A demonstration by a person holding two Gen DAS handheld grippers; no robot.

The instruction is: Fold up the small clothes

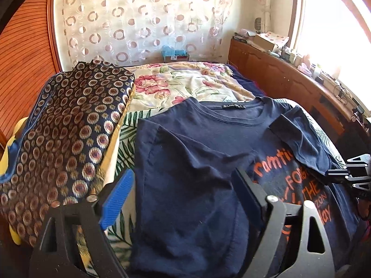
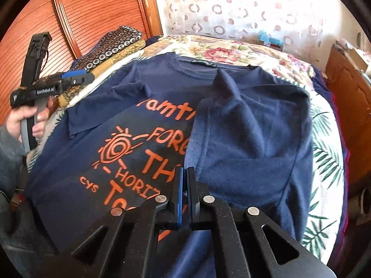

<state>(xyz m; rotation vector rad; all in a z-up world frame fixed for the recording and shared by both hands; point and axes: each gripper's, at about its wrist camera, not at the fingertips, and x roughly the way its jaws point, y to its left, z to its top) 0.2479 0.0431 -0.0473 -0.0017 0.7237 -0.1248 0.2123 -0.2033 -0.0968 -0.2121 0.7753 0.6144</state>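
A navy T-shirt with orange lettering [image 2: 129, 153] lies on the bed, neck away from me. Its right side is folded over the print [image 2: 250, 134]. In the left wrist view the shirt [image 1: 185, 162] fills the middle, with one side folded over the chest. My left gripper [image 1: 183, 190] is open and empty, hovering over the shirt's left part; it also shows at the left of the right wrist view [image 2: 78, 77]. My right gripper [image 2: 184, 173] is shut, with its tips at the edge of the folded-over cloth; whether cloth is between the pads is unclear.
A stack of folded patterned blankets [image 1: 62, 139] stands on the bed's left side. A floral quilt [image 1: 185, 81] covers the far bed. A wooden cabinet [image 1: 289, 81] with clutter runs along the right under the window. A slatted wooden door [image 2: 92, 18] is at the left.
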